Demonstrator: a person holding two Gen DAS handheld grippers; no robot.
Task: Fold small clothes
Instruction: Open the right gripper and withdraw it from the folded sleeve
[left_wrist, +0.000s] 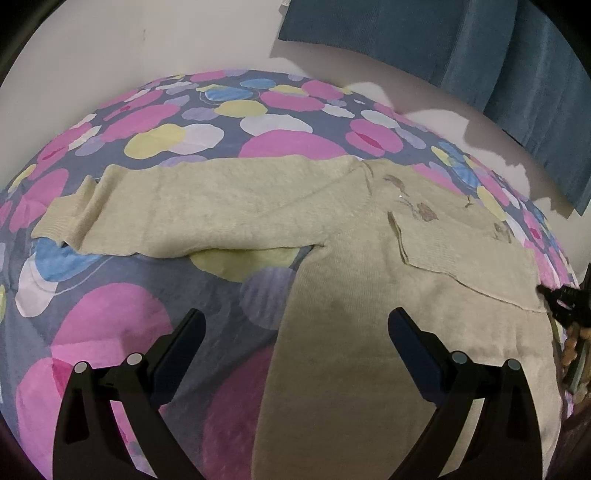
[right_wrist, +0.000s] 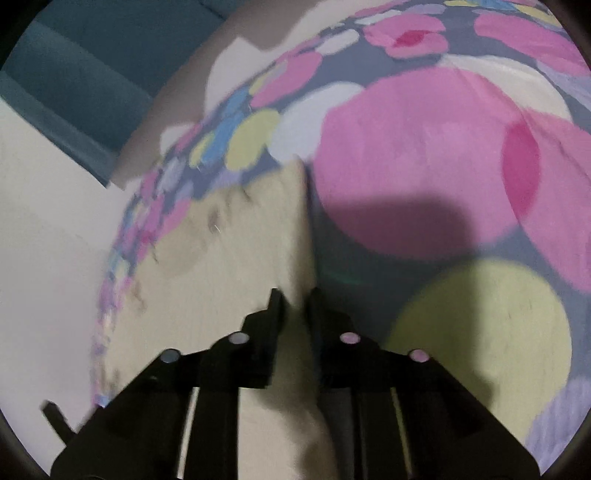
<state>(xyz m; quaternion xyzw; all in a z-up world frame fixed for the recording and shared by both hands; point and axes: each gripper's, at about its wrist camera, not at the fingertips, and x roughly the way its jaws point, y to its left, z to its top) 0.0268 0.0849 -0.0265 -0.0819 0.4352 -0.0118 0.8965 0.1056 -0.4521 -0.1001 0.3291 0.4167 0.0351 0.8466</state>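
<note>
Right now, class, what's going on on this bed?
A person is folding a small beige sweater laid flat on a flowery bedspread, using two hand-held grippers. One sleeve has already been folded across the chest; the other sleeve lies stretched out to the side. The left hand-held gripper hovers open over the sweater's lower body. The right hand-held gripper is nearly closed at the sweater's edge; blur hides whether it pinches fabric.
</note>
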